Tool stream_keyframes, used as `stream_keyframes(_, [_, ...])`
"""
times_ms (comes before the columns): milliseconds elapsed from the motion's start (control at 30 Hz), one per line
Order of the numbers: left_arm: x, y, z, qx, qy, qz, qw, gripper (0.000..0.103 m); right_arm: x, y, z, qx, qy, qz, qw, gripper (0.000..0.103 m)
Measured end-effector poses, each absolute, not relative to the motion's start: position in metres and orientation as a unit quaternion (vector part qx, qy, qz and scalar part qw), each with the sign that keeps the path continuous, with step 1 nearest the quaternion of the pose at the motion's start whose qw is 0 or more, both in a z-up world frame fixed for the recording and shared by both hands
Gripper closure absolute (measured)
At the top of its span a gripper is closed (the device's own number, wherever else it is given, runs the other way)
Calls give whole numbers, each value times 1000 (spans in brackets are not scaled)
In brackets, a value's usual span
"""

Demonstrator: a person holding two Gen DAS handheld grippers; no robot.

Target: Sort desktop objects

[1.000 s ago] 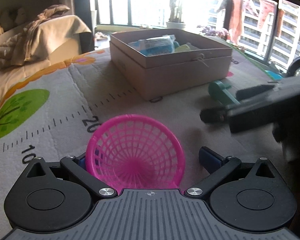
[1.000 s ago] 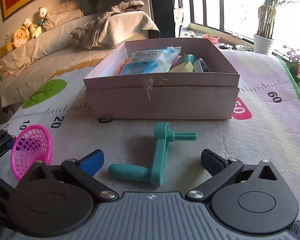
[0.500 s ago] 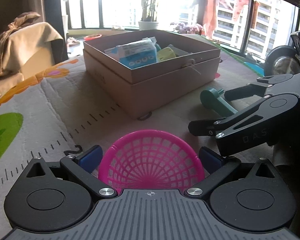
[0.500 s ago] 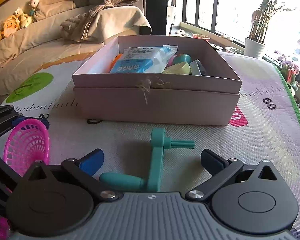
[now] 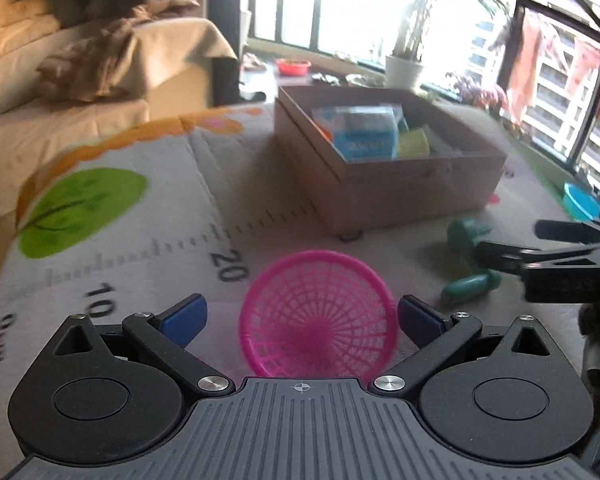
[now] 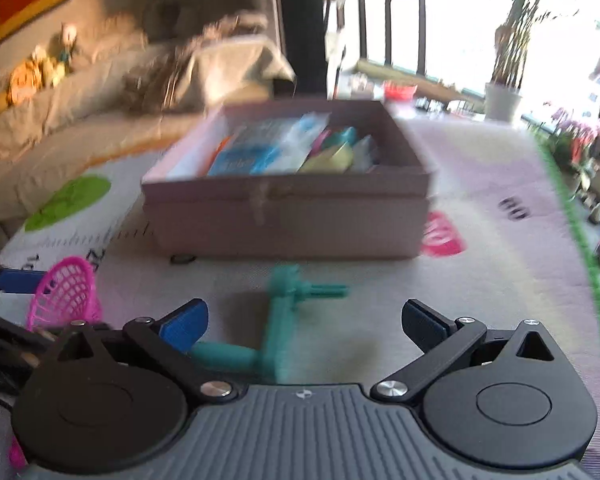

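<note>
A pink mesh basket [image 5: 318, 314] lies on its side on the play mat, its mouth facing away from me. It sits between the fingers of my left gripper [image 5: 300, 318], which is open; a gap shows at the left blue pad [image 5: 182, 318]. A teal crank handle [image 6: 278, 320] lies on the mat between the spread fingers of my open right gripper [image 6: 304, 324], untouched. In the left wrist view the crank [image 5: 470, 286] shows beside the right gripper's black fingers [image 5: 500, 260]. The pink basket [image 6: 66, 294] appears at the left of the right wrist view.
An open cardboard box [image 5: 388, 196] holding packets and several toys stands beyond both objects, also seen as the box [image 6: 292, 220]. A sofa with blankets [image 5: 100, 72] lies far left. A blue bowl [image 5: 580, 204] sits right. The mat's green edge [image 6: 580, 240] runs along the right.
The left wrist view has swung left and drawn back a little, so the basket looks smaller with a gap at the left pad. The right wrist view is blurred with motion; the crank stays between its fingers.
</note>
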State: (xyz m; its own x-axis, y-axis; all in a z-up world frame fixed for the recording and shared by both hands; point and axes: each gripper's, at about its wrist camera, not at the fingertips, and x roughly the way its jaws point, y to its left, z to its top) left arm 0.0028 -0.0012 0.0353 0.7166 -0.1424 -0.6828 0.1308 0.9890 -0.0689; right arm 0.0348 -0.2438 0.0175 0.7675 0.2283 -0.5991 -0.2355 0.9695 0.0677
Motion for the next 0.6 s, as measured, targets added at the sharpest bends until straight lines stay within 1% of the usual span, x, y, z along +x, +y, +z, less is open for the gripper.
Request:
stream_keyframes(100, [-2,-2,36,-9,395,-101,913,0,28,-262,25,10,317,115,941,0])
stream_keyframes(200, [-8,-11,25,25,414,-116,903,0,25,-265,26,18,324,100,941,0])
stream_keyframes(267, [-12,-10,21,46,408,-114,905,0,23,-259,25,17,329,90,940,0])
stream_keyframes(367, [-15,-1,24,41,387,-109,915,0,16,-244,23,12,342,94,935,2])
stream_keyframes(400, [-15,1,25,38,381,-107,918,0,14,-238,22,5,346,101,933,10])
stream_keyframes(433, [-15,3,25,36,374,-102,921,0,14,-230,21,-9,354,108,929,22])
stream_keyframes(467, [-14,5,24,35,368,-95,924,0,16,-224,20,-19,359,111,926,29])
stream_keyframes(500, [-14,4,24,34,365,-91,926,0,19,-219,18,-27,365,113,924,41])
stream_keyframes(533, [-14,5,23,30,363,-89,927,0,24,-215,18,-29,370,115,922,46])
stream_keyframes(600, [-12,6,22,17,368,-90,925,0,33,-212,19,-30,371,118,921,48])
